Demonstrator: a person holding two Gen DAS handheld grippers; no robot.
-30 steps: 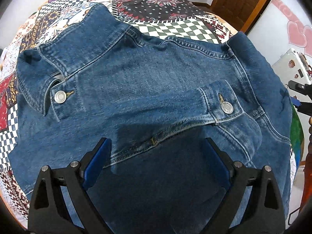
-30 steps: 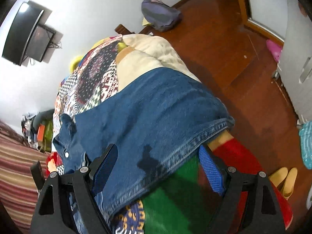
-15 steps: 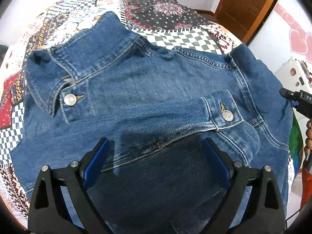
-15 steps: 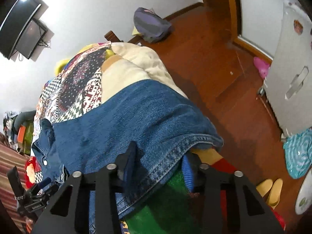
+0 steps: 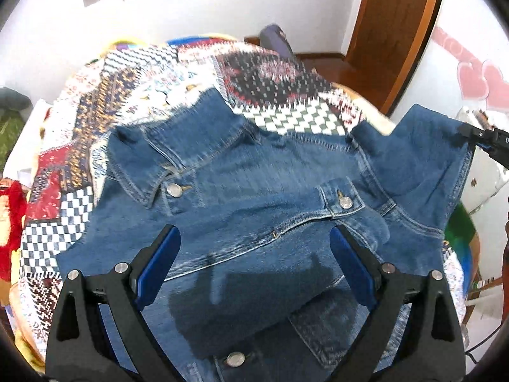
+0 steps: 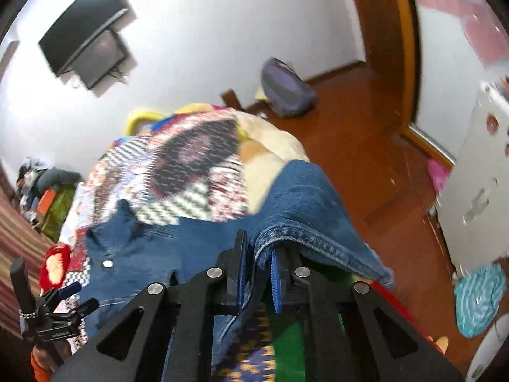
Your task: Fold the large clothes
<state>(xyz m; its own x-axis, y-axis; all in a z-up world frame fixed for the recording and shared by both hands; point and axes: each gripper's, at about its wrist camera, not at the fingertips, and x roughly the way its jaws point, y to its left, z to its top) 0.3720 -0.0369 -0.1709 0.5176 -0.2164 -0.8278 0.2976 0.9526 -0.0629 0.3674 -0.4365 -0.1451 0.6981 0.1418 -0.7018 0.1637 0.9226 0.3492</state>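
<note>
A blue denim jacket [image 5: 254,172] lies spread on a patchwork quilt [image 5: 152,73] over a bed, collar to the far left, one sleeve folded across its body. My left gripper [image 5: 254,264] is open and empty, hovering over the near part of the jacket. My right gripper [image 6: 259,254] is shut on the hem edge of the jacket [image 6: 302,210] and holds it lifted off the bed's right side. The right gripper also shows in the left wrist view [image 5: 483,137] at the raised right edge.
A wooden floor [image 6: 366,146] runs along the bed's right side, with a purple bag [image 6: 286,89] by the wall, a white cabinet [image 6: 477,165] and a wooden door frame [image 5: 391,31]. A TV [image 6: 86,51] hangs on the wall.
My right gripper closed on the jacket's hem and raised it off the bed. My left gripper pulled up and back, staying open.
</note>
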